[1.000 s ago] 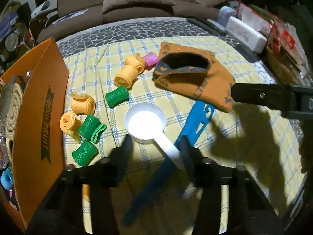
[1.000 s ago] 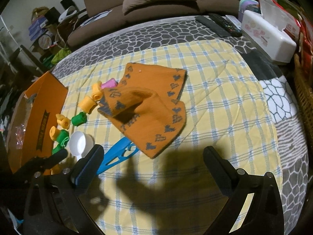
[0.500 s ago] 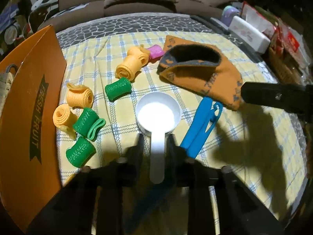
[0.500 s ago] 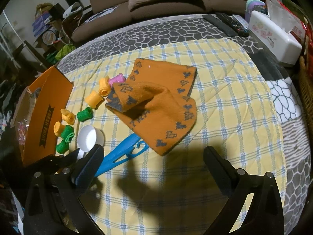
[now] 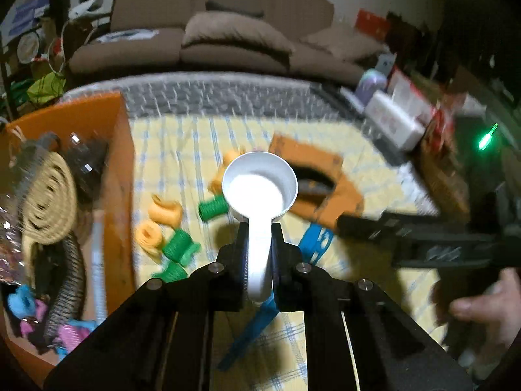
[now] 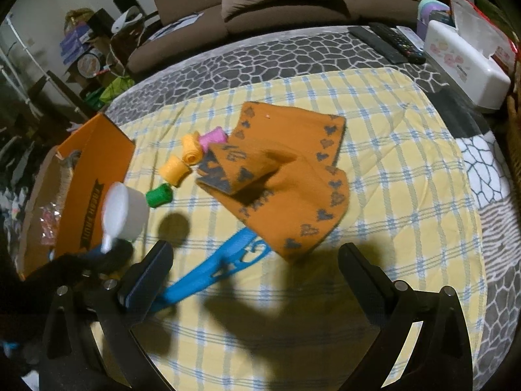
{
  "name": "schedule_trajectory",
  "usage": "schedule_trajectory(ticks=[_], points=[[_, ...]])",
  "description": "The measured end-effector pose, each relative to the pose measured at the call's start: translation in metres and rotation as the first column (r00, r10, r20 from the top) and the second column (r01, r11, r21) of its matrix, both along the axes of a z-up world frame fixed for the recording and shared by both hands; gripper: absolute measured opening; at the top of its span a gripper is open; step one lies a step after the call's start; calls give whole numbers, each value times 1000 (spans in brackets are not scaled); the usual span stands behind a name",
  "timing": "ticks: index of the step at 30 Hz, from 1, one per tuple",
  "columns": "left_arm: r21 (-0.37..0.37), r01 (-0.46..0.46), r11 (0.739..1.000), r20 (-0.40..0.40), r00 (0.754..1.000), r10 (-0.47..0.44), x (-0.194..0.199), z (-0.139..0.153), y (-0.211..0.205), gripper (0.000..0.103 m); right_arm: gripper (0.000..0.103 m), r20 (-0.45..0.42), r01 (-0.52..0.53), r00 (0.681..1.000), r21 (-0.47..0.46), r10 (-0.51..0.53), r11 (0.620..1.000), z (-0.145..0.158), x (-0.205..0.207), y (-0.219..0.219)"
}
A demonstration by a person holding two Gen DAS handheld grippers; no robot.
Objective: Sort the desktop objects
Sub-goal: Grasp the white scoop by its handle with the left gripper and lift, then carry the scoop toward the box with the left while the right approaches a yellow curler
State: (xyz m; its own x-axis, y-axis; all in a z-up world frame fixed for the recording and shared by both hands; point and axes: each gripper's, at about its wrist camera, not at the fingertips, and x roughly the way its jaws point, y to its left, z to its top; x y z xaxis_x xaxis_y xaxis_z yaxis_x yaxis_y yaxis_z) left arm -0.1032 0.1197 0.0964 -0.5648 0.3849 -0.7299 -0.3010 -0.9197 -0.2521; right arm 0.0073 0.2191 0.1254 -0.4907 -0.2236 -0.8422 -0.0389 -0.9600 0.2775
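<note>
At the far left stands the orange cardboard box [image 5: 122,169], open at the top, holding a coiled woven mat [image 5: 49,195], a ribbed hose and small blue and pink bits; its printed side wall faces the yellow checked cloth [image 6: 390,195]. Just right of the box lie loose hair rollers: orange ones [image 5: 148,234], green ones [image 5: 179,244] and, farther back, a pink one [image 6: 213,137]. Next comes the white measuring scoop [image 5: 260,189], lifted clear of the cloth: the left gripper [image 5: 259,247] is clamped on its handle, the long axis of the scoop running straight along the fingers with the bowl leading and its mouth turned up. From the right wrist view the scoop hangs just beside the box wall, its shadow on the cloth below it. The box therefore lies to the scoop's left and close by, so the left hand is the nearer one for a drop there, and I judge a short swing leftward over the rim is what matters. Right of the scoop a blue plastic hanger [image 6: 221,267] lies slantwise on the cloth, then the crumpled orange knit cloth [image 6: 293,176] with grey hearts. The right gripper [image 6: 257,273] hovers over the hanger with its jaws spread wide and nothing between them; a hand [image 5: 482,306] holds it at the right edge.
</note>
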Motion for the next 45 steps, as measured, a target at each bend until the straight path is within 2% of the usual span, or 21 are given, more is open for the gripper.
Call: schedule_trajectory(ticks=[5, 12, 17, 23, 27, 36, 39, 41, 43, 45], points=[[50, -41, 998, -52, 998, 44, 2, 35, -37, 11, 102, -20, -42, 999, -62, 41, 997, 4, -3, -16], [37, -90, 995, -78, 993, 93, 4, 50, -75, 11, 100, -44, -180, 983, -55, 177, 982, 7, -9, -71], [43, -114, 993, -73, 990, 117, 2, 49, -91, 11, 82, -12, -292, 956, -43, 292, 956, -7, -9, -116], [52, -122, 991, -77, 989, 126, 2, 52, -108, 11, 72, 29, -448, 893, -35, 449, 893, -26, -2, -161], [53, -135, 989, -68, 988, 138, 3, 50, -119, 11, 63, 54, -490, 870, -25, 491, 871, -38, 2, -174], [43, -158, 987, -57, 985, 160, 3, 48, -143, 11, 47, 60, -519, 854, 21, 517, 855, -49, -2, -189], [35, -163, 986, -55, 985, 164, 4, 47, -149, 11, 38, 63, -535, 845, 67, 532, 842, -51, 0, -195], [28, -166, 986, -54, 984, 167, 3, 46, -155, 11, 26, 65, -546, 837, 101, 543, 831, -50, 2, -199], [21, -172, 985, -52, 984, 173, 4, 45, -162, 11, 24, 65, -550, 835, 111, 546, 828, -49, 3, -199], [17, -178, 984, -50, 983, 179, 4, 44, -168, 11, 24, 64, -533, 846, 120, 529, 838, -46, 1, -197]])
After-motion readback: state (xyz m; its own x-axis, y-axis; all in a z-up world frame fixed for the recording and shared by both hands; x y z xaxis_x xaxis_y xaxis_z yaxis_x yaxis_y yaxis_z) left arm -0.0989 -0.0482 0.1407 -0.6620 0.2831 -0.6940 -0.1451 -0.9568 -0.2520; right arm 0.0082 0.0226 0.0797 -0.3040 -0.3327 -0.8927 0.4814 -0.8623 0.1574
